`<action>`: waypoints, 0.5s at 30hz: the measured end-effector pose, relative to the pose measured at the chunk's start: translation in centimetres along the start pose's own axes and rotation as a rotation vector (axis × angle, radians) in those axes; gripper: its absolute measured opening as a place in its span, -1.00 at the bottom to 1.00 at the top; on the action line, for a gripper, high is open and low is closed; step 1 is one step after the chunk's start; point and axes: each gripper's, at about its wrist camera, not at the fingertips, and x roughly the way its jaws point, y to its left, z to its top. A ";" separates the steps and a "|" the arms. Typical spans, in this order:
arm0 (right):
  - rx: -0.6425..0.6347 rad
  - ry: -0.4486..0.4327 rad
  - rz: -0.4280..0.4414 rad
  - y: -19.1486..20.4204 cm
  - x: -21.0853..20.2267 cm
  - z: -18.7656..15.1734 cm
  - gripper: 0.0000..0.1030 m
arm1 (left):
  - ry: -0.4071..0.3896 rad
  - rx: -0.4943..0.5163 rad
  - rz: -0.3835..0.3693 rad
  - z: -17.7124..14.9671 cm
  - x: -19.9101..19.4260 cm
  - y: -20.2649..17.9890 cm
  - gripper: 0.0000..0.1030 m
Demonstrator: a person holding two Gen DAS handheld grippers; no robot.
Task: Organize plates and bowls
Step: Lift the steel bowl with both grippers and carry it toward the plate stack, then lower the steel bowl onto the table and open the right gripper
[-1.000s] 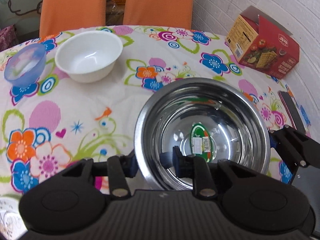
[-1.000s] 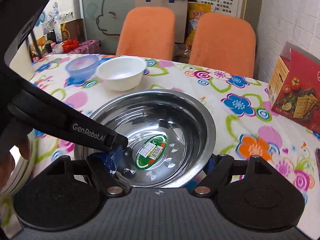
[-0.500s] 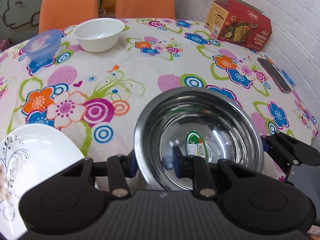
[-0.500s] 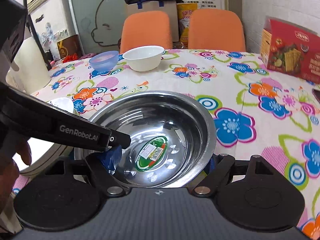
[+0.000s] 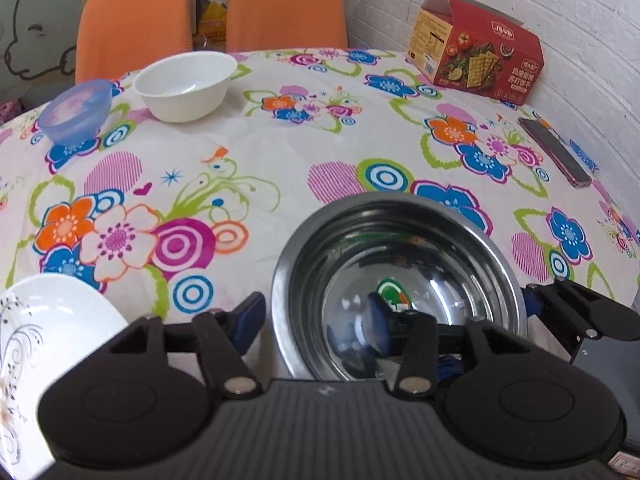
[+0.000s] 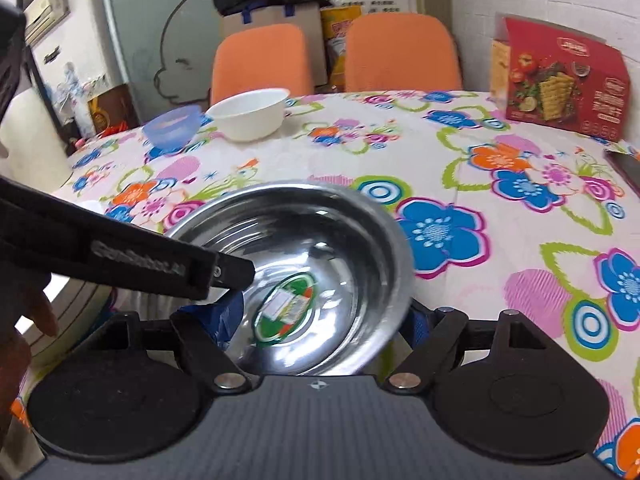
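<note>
The steel bowl (image 5: 398,292) sits low on the near part of the surface (image 5: 280,152), between the two grippers, and each gripper has its fingers on both sides of the bowl's rim. The left gripper (image 5: 316,322) has one blue pad outside the left wall and one pad inside the bowl; there is a visible gap between the outer pad and the wall, so I judge these fingers to be released, not pinching. The right gripper (image 6: 326,318) has its left finger inside the bowl and its right finger outside the right rim; the bowl is blurred here and I cannot tell whether these fingers press on the rim. The bowl is round, so it has no long axis; what matters is that both grippers are equally close to it. The white plate (image 5: 52,332) lies just to the left of the left gripper, so this arm is the nearer one to it. The white bowl (image 5: 186,84) and the blue bowl (image 5: 76,110) stand together well apart, at the far left of the surface.
</note>
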 end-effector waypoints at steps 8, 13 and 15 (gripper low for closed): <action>0.001 -0.122 -0.145 -0.7 -2.6 0.4 0.31 | -0.043 -0.080 -0.050 1.3 -1.4 0.2 0.23; -0.012 -0.193 -0.085 -0.9 -3.0 0.8 0.32 | -0.063 -0.096 -0.007 2.2 -1.8 -0.2 0.28; 0.014 -0.202 -0.050 -1.5 -2.7 1.1 0.32 | -0.063 -0.107 0.017 2.6 -1.7 -0.3 0.29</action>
